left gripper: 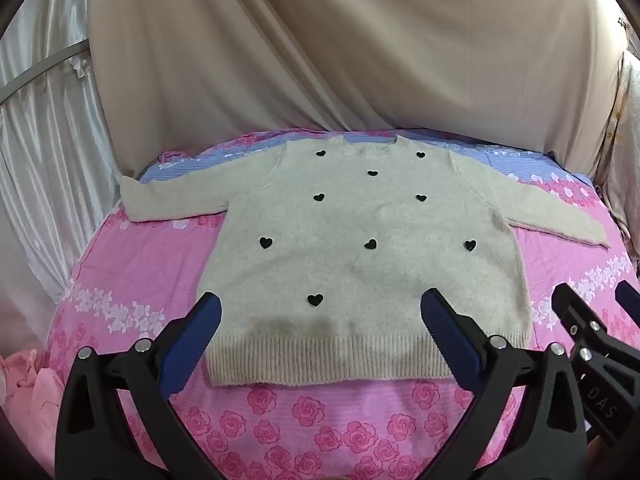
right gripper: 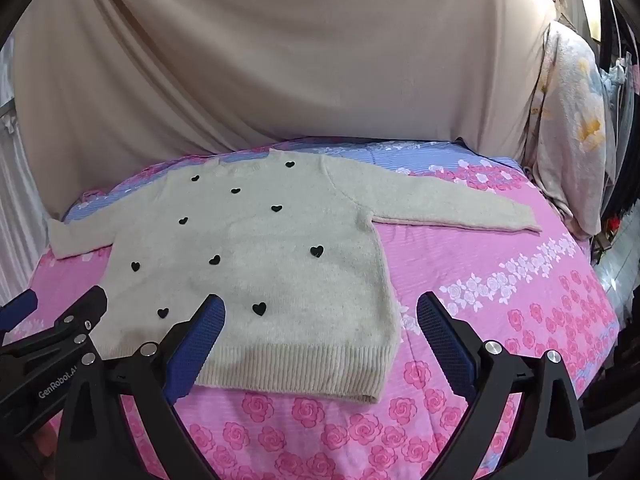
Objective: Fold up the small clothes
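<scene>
Backdrop: beige curtain point(left gripper: 320, 40) hangs behind the bed, well beyond both of your grippers.
Surface: pink rose-print sheet point(left gripper: 320, 432) runs under both grippers, with a blue striped band along its far edge.
Sweater: cream sweater point(left gripper: 360, 240) with black hearts lies flat, front up, sleeves spread, ribbed hem nearest you.
Left gripper: your left gripper point(left gripper: 320, 312) is spread wide with nothing between its blue pads; it hovers over the hem's left half, and you cannot tell whether the pads touch the knit.
Right gripper: your right gripper point(right gripper: 320, 312) is also spread wide and holds nothing; the hem's right corner sits between its fingers, its right finger over bare sheet.
Spacing: your grippers sit just beside each other, each showing at the edge of the other's view.
Right side: flowered blanket point(right gripper: 572, 140) hangs beyond the right gripper.
</scene>
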`<state>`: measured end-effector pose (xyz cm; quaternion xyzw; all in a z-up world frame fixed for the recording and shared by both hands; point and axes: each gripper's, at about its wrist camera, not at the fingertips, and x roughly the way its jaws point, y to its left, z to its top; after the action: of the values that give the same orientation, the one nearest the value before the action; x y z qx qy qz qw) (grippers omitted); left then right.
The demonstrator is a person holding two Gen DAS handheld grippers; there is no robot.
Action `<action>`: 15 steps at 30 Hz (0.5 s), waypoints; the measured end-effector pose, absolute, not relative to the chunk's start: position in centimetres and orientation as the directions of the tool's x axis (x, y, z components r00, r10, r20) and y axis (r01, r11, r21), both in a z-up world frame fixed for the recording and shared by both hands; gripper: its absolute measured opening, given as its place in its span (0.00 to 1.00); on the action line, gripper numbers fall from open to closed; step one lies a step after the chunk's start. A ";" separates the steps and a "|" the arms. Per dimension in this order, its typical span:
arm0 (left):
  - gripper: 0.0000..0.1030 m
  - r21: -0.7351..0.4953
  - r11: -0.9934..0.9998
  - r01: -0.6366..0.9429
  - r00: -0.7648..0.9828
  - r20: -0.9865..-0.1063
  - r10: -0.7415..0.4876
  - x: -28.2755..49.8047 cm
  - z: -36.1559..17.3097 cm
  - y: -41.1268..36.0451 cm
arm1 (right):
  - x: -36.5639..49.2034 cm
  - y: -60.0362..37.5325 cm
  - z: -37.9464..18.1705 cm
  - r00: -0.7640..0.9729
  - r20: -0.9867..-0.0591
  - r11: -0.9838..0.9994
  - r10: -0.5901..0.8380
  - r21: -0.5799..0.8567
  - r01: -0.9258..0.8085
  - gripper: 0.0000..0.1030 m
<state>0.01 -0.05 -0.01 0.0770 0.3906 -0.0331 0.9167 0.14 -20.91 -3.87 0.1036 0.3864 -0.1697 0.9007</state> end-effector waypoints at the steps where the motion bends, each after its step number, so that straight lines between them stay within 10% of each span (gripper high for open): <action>1: 0.95 0.117 0.986 0.116 0.690 -0.723 0.005 0.0 -0.1 -0.1 | 0.1 -21.0 -3.8 0.645 -0.729 0.922 -0.228 0.052 0.384 0.92; 15: 0.95 0.070 0.995 0.068 0.666 -0.746 0.007 -0.3 -0.5 0.7 | 0.8 -20.1 -4.8 0.646 -0.731 0.941 -0.222 0.014 0.339 0.92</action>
<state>-0.32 0.69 -0.51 0.0458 0.4081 -0.0169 0.9116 0.76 -20.13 -4.76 0.0748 0.3914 -0.1550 0.9040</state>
